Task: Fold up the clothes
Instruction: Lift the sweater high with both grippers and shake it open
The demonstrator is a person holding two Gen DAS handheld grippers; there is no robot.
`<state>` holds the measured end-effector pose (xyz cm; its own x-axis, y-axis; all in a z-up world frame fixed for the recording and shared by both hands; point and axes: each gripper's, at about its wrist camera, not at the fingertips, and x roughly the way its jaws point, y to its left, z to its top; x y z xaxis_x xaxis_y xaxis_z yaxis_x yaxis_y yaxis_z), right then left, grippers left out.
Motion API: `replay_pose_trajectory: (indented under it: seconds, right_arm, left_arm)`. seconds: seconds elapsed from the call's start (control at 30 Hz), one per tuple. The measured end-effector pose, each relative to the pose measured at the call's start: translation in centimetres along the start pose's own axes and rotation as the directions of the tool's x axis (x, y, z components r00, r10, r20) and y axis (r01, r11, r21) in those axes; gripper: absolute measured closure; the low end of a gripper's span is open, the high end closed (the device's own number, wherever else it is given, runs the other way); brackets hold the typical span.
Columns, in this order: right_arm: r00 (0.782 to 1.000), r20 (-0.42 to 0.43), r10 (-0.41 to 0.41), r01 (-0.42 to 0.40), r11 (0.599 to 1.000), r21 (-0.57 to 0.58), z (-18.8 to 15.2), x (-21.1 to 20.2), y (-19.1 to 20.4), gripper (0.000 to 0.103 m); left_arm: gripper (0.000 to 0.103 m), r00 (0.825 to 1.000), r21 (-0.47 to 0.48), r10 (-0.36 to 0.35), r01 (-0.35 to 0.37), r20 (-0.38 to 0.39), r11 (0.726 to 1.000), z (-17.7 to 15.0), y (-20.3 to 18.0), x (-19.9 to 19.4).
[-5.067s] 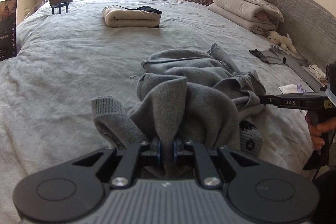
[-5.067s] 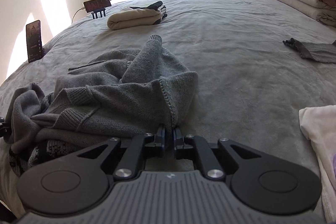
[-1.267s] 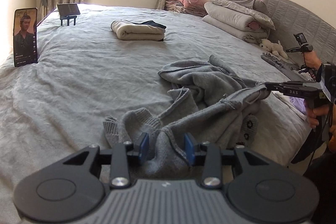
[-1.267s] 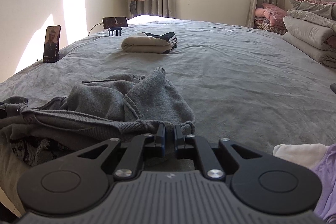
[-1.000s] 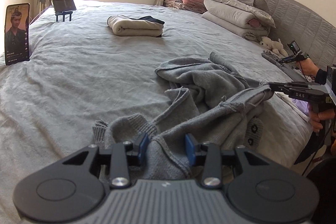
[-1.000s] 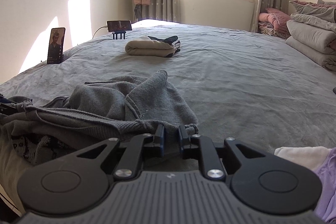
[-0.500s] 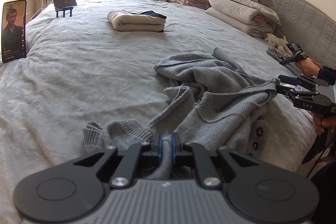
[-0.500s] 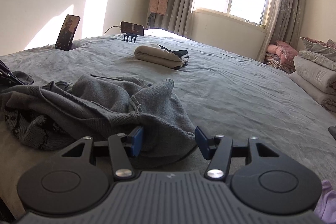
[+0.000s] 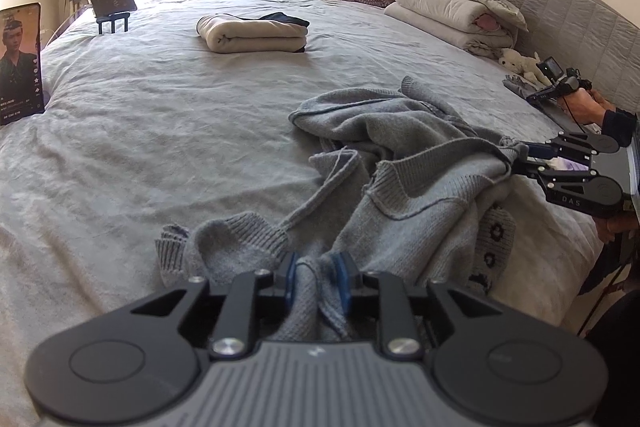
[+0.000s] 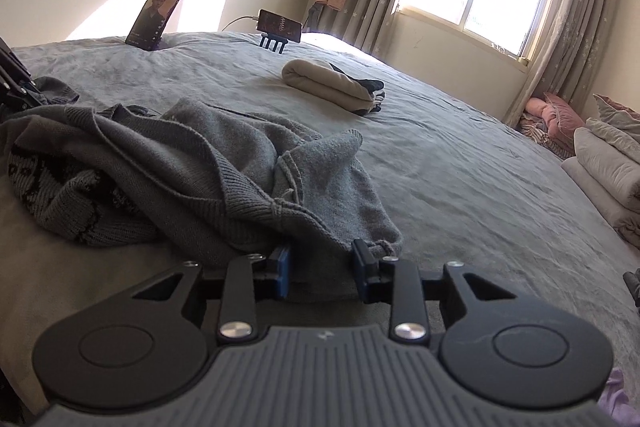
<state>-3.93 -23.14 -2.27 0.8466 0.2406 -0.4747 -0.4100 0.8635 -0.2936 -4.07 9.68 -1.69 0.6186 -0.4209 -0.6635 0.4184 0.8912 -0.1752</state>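
A crumpled grey knit sweater (image 9: 420, 187) (image 10: 200, 155) lies on the near part of the grey bed (image 9: 160, 127). My left gripper (image 9: 316, 267) pinches a bunched fold of it near a ribbed cuff. Its jaws are opening, and both blue pads still touch the cloth. My right gripper (image 10: 322, 259) (image 9: 520, 159) is at the opposite corner, rolled to one side. Its jaws are closing, still apart, with the hem lying loose between them. In the right wrist view the left gripper (image 10: 16, 87) shows at the left edge.
Folded beige clothing (image 9: 252, 33) (image 10: 324, 85) sits mid-bed. Two phones on stands (image 9: 20, 63) (image 9: 112, 3) are at the far left edge. Stacked bedding (image 9: 448, 7) and a stuffed toy (image 9: 518, 61) line the headboard. A person's hand holds a small camera (image 9: 560, 83) at the right.
The left jaws closed tight on the fold, then parted a little. The right jaws let go of the hem, opened wide and have since narrowed, and the right gripper rolled so its view tilts.
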Motion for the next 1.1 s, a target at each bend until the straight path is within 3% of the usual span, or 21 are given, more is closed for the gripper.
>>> replay_pose_trajectory:
  seconds: [0.17, 0.27, 0.3, 0.37, 0.47, 0.57, 0.7, 0.8, 1.1]
  right_arm:
    - [1.0, 0.004, -0.015, 0.015, 1.0, -0.018, 0.1, 0.4, 0.5, 0.071]
    - [1.0, -0.013, -0.019, 0.019, 1.0, -0.017, 0.2, 1.0, 0.6, 0.071]
    - [1.0, -0.024, -0.018, 0.018, 1.0, -0.01, 0.3, 1.3, 0.6, 0.078]
    - [0.999, -0.04, -0.02, 0.021, 1.0, 0.017, 0.5, 1.6, 0.5, 0.095]
    - [0.998, -0.016, -0.056, 0.057, 0.996, 0.074, 1.2, 1.2, 0.3, 0.096]
    - [0.994, 0.031, -0.105, 0.099, 0.984, 0.146, 2.0, 0.3, -0.3, 0.096]
    - [0.98, 0.077, -0.182, 0.16, 0.96, 0.23, 3.4, -0.7, -0.8, 0.096]
    - [0.963, 0.124, -0.24, 0.201, 0.943, 0.264, 4.6, -2.0, -0.5, 0.097]
    - [0.881, 0.264, -0.393, 0.32, 0.905, 0.279, 9.8, -7.3, -1.0, 0.097]
  left_arm:
    - [0.082, 0.999, 0.027, -0.034, 0.035, -0.03, 0.999, -0.3, -0.1, -0.3]
    - [0.093, 1.0, 0.048, -0.018, 0.019, -0.017, 0.999, -0.4, -0.4, -0.5]
    - [0.095, 1.0, 0.056, -0.011, 0.012, -0.012, 0.998, -0.4, -0.5, -0.6]
    - [0.096, 0.999, 0.071, 0.032, -0.033, 0.017, 0.997, -0.2, -0.9, -0.7]
    - [0.096, 0.991, 0.075, 0.106, -0.113, 0.085, 0.991, 0.1, -1.2, -1.2]
    - [0.096, 0.971, 0.041, 0.171, -0.18, 0.17, 0.983, 0.7, -1.2, -2.0]
    - [0.097, 0.922, -0.015, 0.281, -0.288, 0.266, 0.958, 2.5, -1.5, -2.9]
    - [0.097, 0.884, -0.057, 0.324, -0.325, 0.338, 0.944, 3.9, -2.2, -4.6]
    - [0.097, 0.741, -0.095, 0.41, -0.43, 0.532, 0.898, 8.0, -6.4, -10.6]
